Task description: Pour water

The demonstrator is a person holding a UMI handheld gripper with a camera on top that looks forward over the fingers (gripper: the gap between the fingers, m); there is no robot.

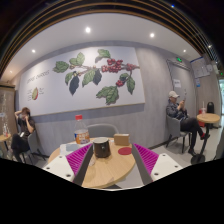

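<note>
Nearest to us, our gripper (104, 160) has its two fingers spread wide, and the magenta pads (78, 157) on their inner faces touch nothing. Between the fingers lies the round wooden table (108, 170), which we take as our landmark for everything else.

On that table, between the two fingers with a clear gap at either side, stands a dark cup (101, 148), resting on the tabletop by itself. Toward the far right of the table we see a small red object (125, 151), and behind it a tan box-like thing (122, 140). At the table's far left edge stands a bottle (82, 129) with orange-tinted contents; we cannot tell what it holds.

Beyond the table is a grey chair (102, 129). To the table's left, well apart, a person (22, 131) sits at another table. To its right, also well apart, another person (183, 118) sits beside a second round table (207, 119). Behind everything, the far wall carries a mural of leaves and red berries (100, 74).
</note>
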